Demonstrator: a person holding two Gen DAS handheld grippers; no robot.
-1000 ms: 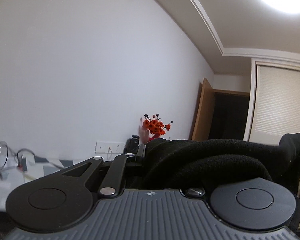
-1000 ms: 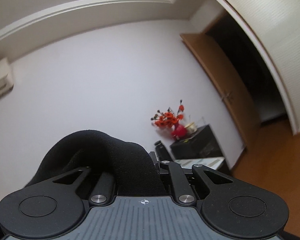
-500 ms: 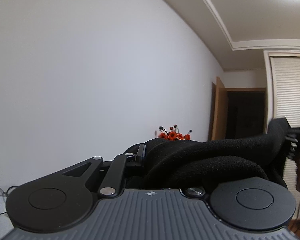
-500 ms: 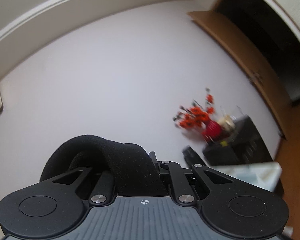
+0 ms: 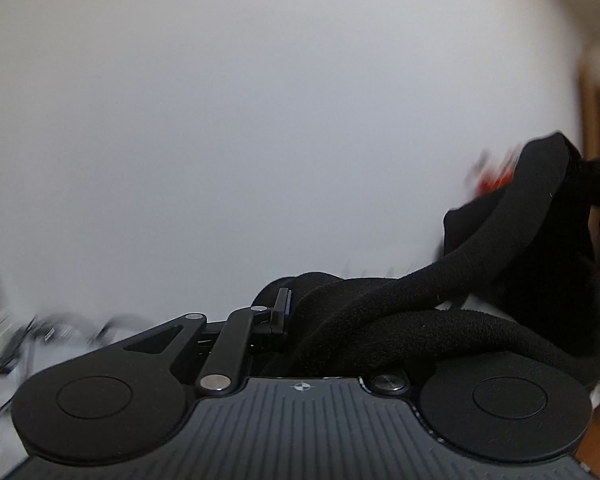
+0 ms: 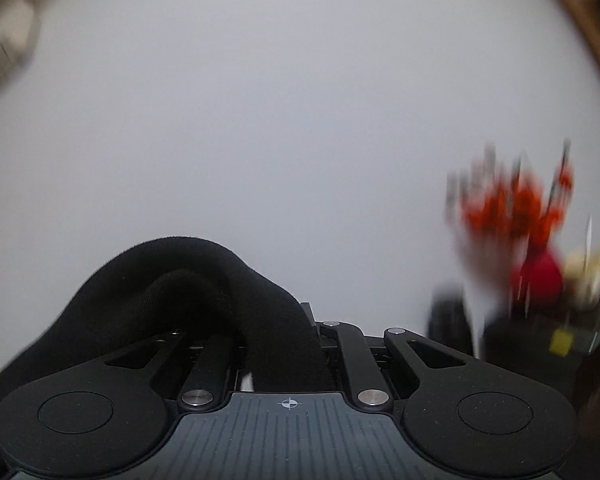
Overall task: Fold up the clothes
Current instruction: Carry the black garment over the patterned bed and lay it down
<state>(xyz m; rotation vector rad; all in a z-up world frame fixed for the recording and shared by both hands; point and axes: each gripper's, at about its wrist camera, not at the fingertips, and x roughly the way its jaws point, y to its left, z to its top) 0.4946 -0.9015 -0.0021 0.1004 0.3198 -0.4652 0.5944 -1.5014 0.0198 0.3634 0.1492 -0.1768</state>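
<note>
both raised toward wall, left gripper (image 5: 300, 312) and right gripper (image 6: 276, 332) clamping black garment (image 5: 420, 320)

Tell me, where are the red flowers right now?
The red flowers are on the right of the right wrist view, blurry, against the white wall, above a red vase. The left wrist view shows only a red bit behind the black cloth.
</note>
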